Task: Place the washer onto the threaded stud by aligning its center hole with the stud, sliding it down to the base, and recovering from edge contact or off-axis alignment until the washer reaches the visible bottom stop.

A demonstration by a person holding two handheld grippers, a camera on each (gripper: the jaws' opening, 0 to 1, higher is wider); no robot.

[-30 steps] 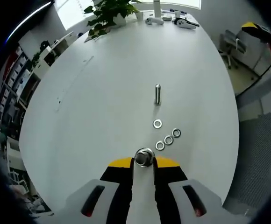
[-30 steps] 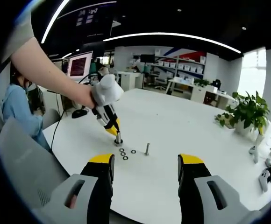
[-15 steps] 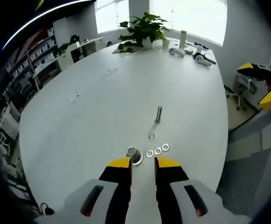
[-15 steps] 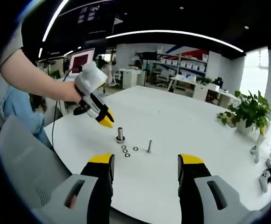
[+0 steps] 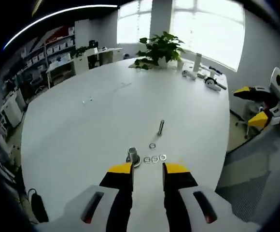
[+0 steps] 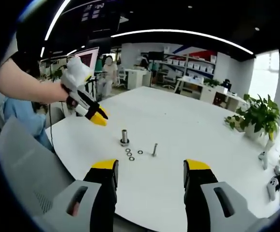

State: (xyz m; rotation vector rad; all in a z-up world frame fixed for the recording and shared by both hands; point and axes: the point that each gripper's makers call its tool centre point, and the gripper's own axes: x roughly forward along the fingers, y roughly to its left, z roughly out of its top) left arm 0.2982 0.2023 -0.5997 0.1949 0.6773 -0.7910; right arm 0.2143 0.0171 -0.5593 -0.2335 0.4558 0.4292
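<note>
A short threaded stud on a round base [image 5: 132,156] [image 6: 124,137] stands upright on the white table [image 5: 82,121]. Beside it three washers [image 5: 155,159] [image 6: 129,154] lie in a row, with one more washer [image 5: 152,146] [image 6: 139,152] apart. A thin bolt [image 5: 161,127] [image 6: 154,150] stands just past them. My left gripper [image 5: 147,169] [image 6: 99,118] hovers above and behind the stud, slightly open and holding nothing. My right gripper [image 6: 151,166] [image 5: 250,105] is wide open, back from the table's edge.
A potted plant [image 5: 161,48] [image 6: 258,113] and white devices [image 5: 207,79] [image 6: 275,181] sit at the table's far end. A grey chair [image 6: 19,159] stands by the near edge and a dark cable [image 5: 34,208] lies at the table's left edge. Office desks and shelves lie beyond.
My left gripper let go of the stud, which now stands free beside the washers, and drew back and up from it. The right gripper stayed put.
</note>
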